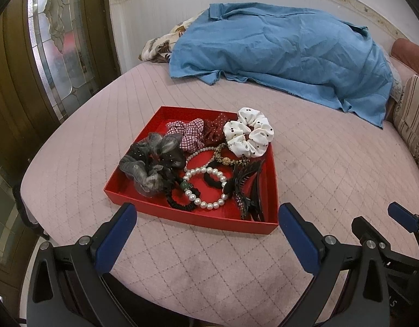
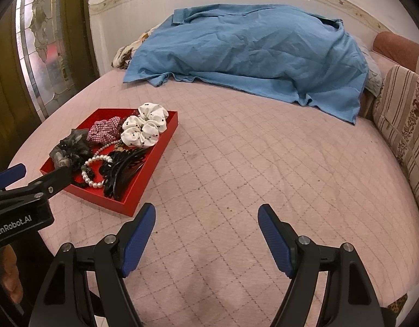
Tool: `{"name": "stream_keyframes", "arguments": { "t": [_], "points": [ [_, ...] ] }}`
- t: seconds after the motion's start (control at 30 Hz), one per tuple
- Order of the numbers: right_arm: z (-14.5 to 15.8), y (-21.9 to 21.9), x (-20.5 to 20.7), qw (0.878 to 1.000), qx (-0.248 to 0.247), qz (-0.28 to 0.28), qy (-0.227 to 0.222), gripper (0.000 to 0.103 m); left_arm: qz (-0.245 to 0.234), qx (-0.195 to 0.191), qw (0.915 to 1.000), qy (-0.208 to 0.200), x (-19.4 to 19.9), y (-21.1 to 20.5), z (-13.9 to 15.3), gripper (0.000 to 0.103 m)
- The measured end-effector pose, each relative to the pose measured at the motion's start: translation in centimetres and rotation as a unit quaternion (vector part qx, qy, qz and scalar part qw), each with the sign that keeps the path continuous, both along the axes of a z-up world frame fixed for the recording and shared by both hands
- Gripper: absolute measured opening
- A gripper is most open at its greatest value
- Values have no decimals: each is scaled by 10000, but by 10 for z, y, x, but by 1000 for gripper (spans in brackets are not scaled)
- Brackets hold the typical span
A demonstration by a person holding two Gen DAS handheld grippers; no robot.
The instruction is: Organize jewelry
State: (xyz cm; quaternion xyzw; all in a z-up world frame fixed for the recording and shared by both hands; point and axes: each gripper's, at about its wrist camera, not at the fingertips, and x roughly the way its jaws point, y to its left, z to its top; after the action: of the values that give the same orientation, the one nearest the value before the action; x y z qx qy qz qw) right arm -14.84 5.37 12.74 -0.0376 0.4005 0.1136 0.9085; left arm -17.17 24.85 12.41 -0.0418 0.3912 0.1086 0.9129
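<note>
Black left gripper [image 2: 8, 175] — "GenRobot.AI"

Both wrist cameras look forward and down across the pink bed [image 1: 332, 163], the left one nearer the shared red tray [image 1: 187, 215], which sits left in the right view.

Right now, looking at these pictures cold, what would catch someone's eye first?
The red tray near the bed's front edge, heaped with scrunchies, a pearl bracelet and black hair claws. Behind it, a rumpled blue sheet covers the far side by the wall. Both grippers hover open and empty.
</note>
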Motion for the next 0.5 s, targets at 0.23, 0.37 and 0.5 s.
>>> {"name": "stream_keyframes", "arguments": {
  "t": [0.23,0.37,0.5],
  "points": [
    [-1,3,-1,10000,-8,55,-70,82,-8,-9,10000,-7,0,1,-1,103],
    [-1,4,-1,9999,-34,52,-92,82,10,-18,10000,-46,0,2,-2,103],
    [-2,4,-1,9999,-39,58,-81,82,19,-37,10000,-13,2,3,-4,103]
  ]
}}
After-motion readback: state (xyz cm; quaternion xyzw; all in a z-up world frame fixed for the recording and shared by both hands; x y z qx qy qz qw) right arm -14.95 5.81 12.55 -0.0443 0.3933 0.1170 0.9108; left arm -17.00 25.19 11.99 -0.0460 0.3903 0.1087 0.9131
